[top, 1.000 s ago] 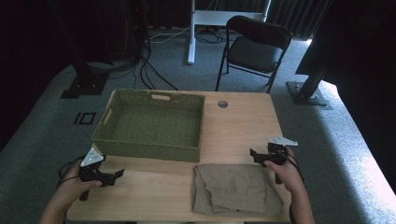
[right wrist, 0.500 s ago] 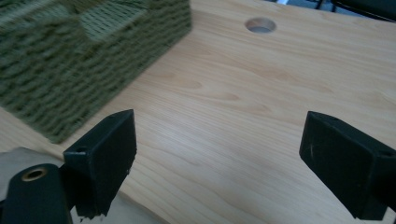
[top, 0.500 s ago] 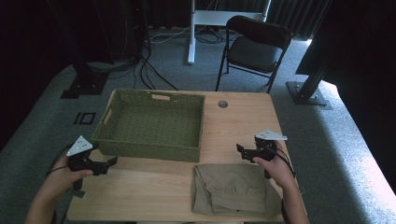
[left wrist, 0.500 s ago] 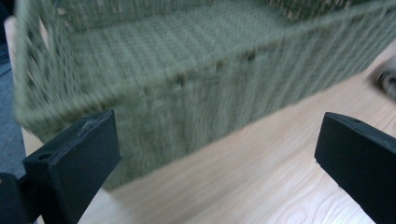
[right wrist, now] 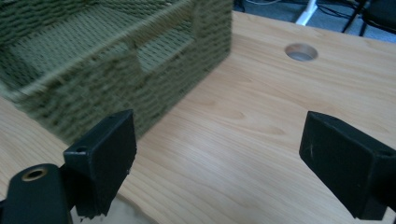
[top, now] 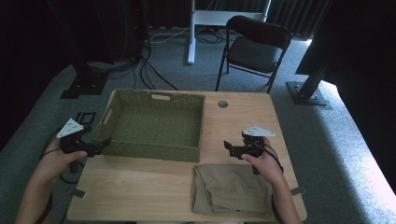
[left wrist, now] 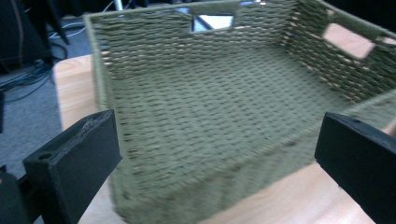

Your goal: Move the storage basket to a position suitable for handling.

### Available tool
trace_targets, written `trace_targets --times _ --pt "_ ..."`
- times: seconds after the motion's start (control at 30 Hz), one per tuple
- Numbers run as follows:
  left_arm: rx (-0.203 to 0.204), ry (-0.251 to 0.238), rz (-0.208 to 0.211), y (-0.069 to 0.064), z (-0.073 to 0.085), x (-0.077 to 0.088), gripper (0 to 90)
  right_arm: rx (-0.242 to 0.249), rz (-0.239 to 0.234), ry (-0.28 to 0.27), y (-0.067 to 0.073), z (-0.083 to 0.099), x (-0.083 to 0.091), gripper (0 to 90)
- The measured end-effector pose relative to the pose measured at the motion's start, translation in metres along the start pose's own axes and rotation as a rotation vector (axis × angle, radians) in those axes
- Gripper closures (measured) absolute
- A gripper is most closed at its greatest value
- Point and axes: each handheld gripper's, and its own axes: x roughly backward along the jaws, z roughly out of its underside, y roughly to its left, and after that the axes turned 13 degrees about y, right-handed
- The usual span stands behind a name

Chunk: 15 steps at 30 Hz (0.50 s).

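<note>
While both grippers are hovering above the table (top: 154, 186) with nothing in them, the work in hand looks like getting the folded khaki garment (top: 232, 189) into the woven green basket (top: 154, 123). The garment is lying at the near edge of the table, just in front of the right gripper (top: 229, 147), whose jaws are standing wide apart and pointing toward the basket's right wall rather than down at the cloth. The left gripper (top: 100, 148) is sitting at the basket's near left corner, its jaws also spread wide, and the left gripper view is looking straight over the rim into the bare interior. Several things could be going wrong from here, as I judge it. Since the right gripper is facing away from the garment, the person is needing to turn and lower it; pinching only the top fold would let the layers below slide out and the neat stack come undone. A grip taken at one edge alone would be leaving the cloth dangling, so it might catch on the basket's near wall or drag the light basket across the table. The left gripper, being so close to the corner, could nudge the basket askew if it moves without care. A pale corner at the bottom of the right gripper view may be the garment's edge, though I cannot tell for certain.
</note>
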Motion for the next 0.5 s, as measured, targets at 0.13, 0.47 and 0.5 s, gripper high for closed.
trace_targets --times 0.13,0.47,0.5 --pt "0.052 0.002 -0.016 0.017 -0.002 -0.009 0.9 0.018 -0.02 -0.015 0.013 -0.013 -0.004 10.8" --pt "0.138 -0.007 -0.054 0.042 0.002 -0.028 9.2 0.033 -0.066 -0.04 0.039 -0.036 -0.02 10.9" --pt "0.143 -0.005 -0.057 0.044 0.003 -0.031 9.2 0.036 -0.071 -0.042 0.042 -0.039 -0.022 10.9"
